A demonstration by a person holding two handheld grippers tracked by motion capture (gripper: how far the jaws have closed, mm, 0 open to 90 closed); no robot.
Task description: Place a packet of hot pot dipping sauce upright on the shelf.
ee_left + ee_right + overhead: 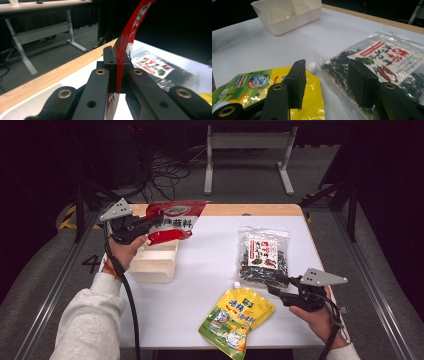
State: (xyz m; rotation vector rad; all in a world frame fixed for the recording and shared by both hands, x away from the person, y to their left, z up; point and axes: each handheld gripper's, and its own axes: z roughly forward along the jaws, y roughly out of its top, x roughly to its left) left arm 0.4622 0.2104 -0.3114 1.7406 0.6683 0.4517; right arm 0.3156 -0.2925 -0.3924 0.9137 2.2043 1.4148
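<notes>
Left hand-held gripper (152,223) clamped on red pouch (172,221), upper left, above white tray (155,262) | right hand-held gripper (272,285) jaws apart, empty, lower right beside seaweed bag (263,256)

White bin (156,262) on table (210,270); yellow spout pouch (236,316) near front edge

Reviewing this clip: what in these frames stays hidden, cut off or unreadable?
- White tray: its far end, high view, is covered by the red pouch in the left gripper.
- Red pouch, left gripper view: seen edge-on, top cut by the frame, print unreadable.
- Yellow spout pouch: lower part hidden by the right gripper, right gripper view.
- Clear seaweed bag: label too small, high view.
</notes>
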